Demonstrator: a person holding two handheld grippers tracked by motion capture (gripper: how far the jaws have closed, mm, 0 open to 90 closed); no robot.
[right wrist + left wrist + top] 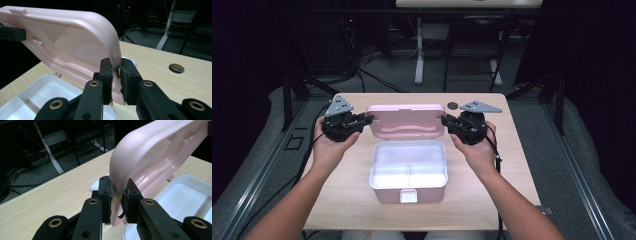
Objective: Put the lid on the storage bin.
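We've got the wooden table (337,200) spread out under us, and sitting mid-table is the lunch box (408,172), its white tray open to the ceiling with a divider running through it and a pink latch on the near wall. Standing up off the far edge of that tray is the pink lid (406,121), raised on its hinge, its long axis running left to right across the table and its hollow inner face turned toward us. We reckon this is thin moulded plastic: light, fairly stiff but with some flex, and smooth enough to slip, so the short end edges are the sensible places to pinch. And that's where we are: the left gripper (117,202) has its jaws closed down narrow on the lid's left end rim, and the right gripper (117,80) is clamped the same way on the right end rim. Smallest of all, a round hole (176,68) sits in the tabletop off beyond the right end.
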